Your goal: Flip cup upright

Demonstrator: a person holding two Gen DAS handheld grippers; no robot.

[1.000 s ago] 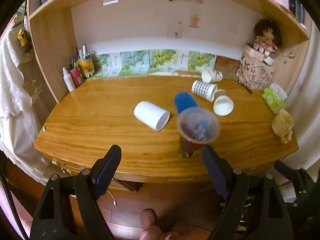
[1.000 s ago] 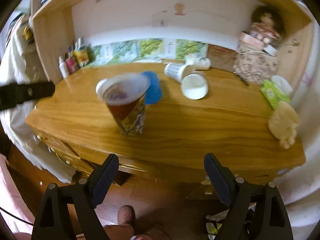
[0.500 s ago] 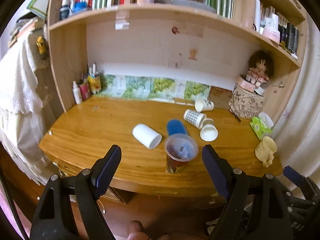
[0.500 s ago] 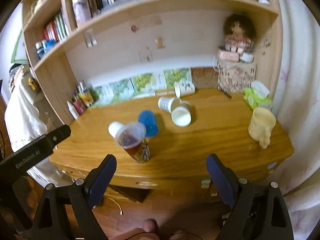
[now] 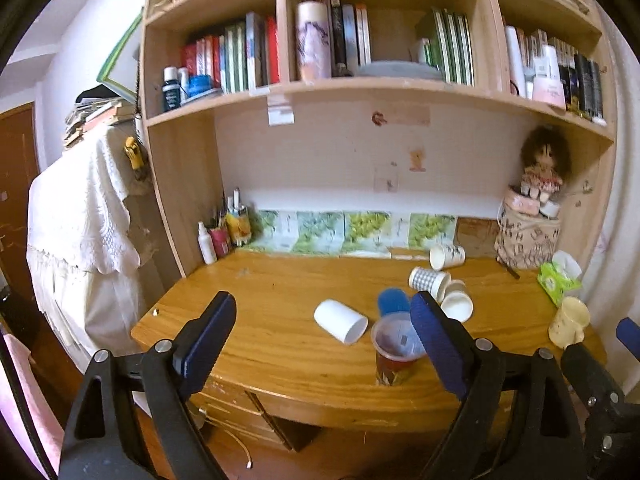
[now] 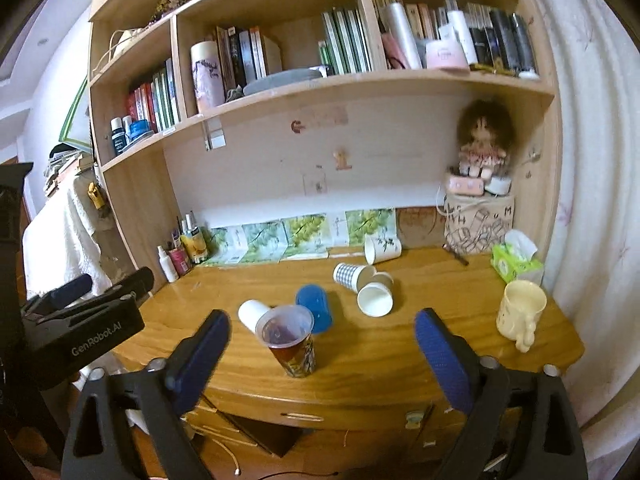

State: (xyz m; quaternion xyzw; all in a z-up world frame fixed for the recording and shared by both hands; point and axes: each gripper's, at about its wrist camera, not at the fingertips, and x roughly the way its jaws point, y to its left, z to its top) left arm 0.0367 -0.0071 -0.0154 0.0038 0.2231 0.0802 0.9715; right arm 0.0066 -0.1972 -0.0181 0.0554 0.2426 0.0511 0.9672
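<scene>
Left gripper (image 5: 322, 334) and right gripper (image 6: 320, 346) both stood wide apart, gripping nothing, well back from the wooden desk (image 6: 420, 344). Patterned plastic cup (image 6: 291, 340) stood upright near desk's front edge, between right fingers, beyond their tips; against left gripper's right finger (image 5: 436, 344) in view.

Glossy wooden desk (image 6: 400, 344), translucent plastic cup (image 6: 290, 338), white paper cups (image 6: 374, 300)

Left tool (image 5: 323, 325): I see black triangular arms, silver screws, blue ribbed pads.
Right tool (image 6: 322, 336): same build.
Marking: white "GenRobot.AI" on my left tool's black body.
</scene>
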